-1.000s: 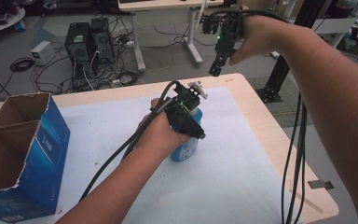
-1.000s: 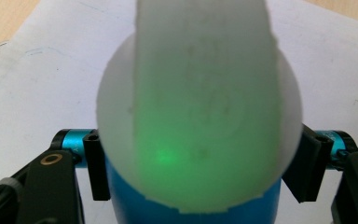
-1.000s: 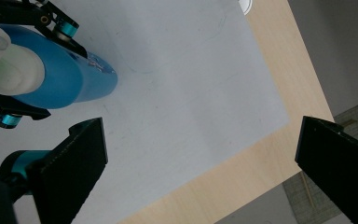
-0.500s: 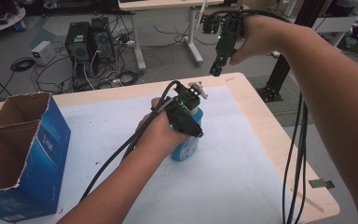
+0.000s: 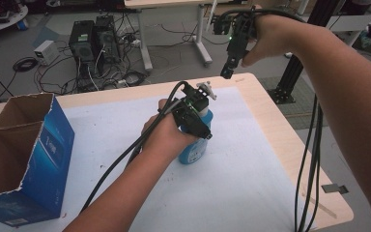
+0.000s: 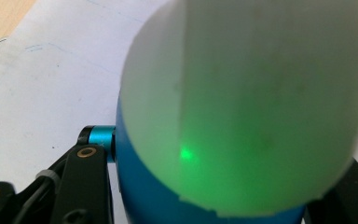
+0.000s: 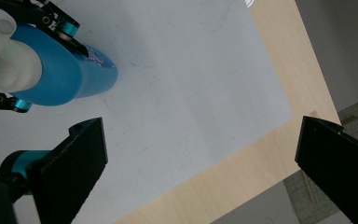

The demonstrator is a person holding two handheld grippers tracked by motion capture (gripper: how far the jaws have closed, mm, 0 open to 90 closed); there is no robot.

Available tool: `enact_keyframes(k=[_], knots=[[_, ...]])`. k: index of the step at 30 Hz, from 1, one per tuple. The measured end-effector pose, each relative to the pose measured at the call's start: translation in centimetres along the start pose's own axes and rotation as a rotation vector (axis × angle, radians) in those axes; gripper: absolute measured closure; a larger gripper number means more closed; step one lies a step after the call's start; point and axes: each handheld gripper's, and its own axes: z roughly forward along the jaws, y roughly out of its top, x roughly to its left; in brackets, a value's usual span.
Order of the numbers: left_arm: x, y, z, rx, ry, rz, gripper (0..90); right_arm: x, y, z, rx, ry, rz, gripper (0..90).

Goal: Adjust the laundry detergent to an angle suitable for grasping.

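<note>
The bench (image 5: 280, 159), a pale wooden top under a white sheet, spreads below both sets of jaws, and a torn blue cardboard box (image 5: 26, 159) stands open-topped well off to the outer side of the left gripper (image 5: 195, 121), apart from the work. Between that gripper's jaws stands the blue bottle (image 5: 193, 150), upright on the white sheet, its white cap (image 6: 247, 107) rising just beyond the jaw tips in the left gripper view; the jaws sit closed against the blue body from either side, so the bottle is held and steadied there. The right gripper (image 5: 229, 65) hangs high above the far edge of the bench, well apart from the bottle, its jaws spread wide with nothing between them; in the right gripper view the bottle (image 7: 65, 70) lies off beyond the left jaw, not yet in line with the gap. The step in hand looks like bracing the bottle so that the free gripper can work on its top. The next move likely calls for bringing the wide jaws down and across until the cap sits squarely between them, then closing on it while the left grip keeps the body from turning or tipping.
</note>
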Motion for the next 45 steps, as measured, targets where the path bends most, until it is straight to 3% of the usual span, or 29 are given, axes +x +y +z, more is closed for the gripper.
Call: enact_keyframes(k=[9, 15, 21, 25, 31, 37, 40, 42, 45], knots=[[-0.2, -0.1, -2.4, -0.034, -0.051, 0.031, 43.4, 0.1, -0.2, -0.1, 0.001, 0.003, 0.002, 1.3], [-0.4, -0.8, -4.9, -0.030, -0.058, 0.104, 43.4, 0.4, 0.4, 0.0, -0.005, 0.008, -0.014, 1.2], [-0.1, -2.2, -7.8, -0.036, -0.084, 0.143, 43.3, 1.0, 1.6, 0.5, -0.014, 0.017, -0.046, 1.2], [-0.3, -3.2, -9.4, -0.009, -0.092, 0.221, 43.2, 1.5, 2.6, 1.0, -0.011, 0.029, -0.077, 1.3], [-0.4, -5.0, -11.1, -0.006, -0.162, 0.275, 43.1, 3.0, 4.0, 1.7, -0.014, 0.046, -0.142, 1.2], [-0.7, -6.8, -12.8, -0.019, -0.203, 0.317, 43.0, 4.4, 5.2, 2.7, -0.007, 0.065, -0.192, 1.2], [-1.1, -7.6, -13.4, -0.007, -0.232, 0.363, 43.0, 4.9, 5.4, 3.7, 0.003, 0.076, -0.206, 1.2], [-1.4, -8.2, -13.7, -0.006, -0.270, 0.420, 43.0, 5.1, 5.4, 4.2, 0.006, 0.087, -0.209, 1.2], [-1.6, -9.0, -14.1, -0.003, -0.351, 0.455, 42.9, 5.3, 5.5, 5.0, 0.010, 0.099, -0.208, 1.2]])
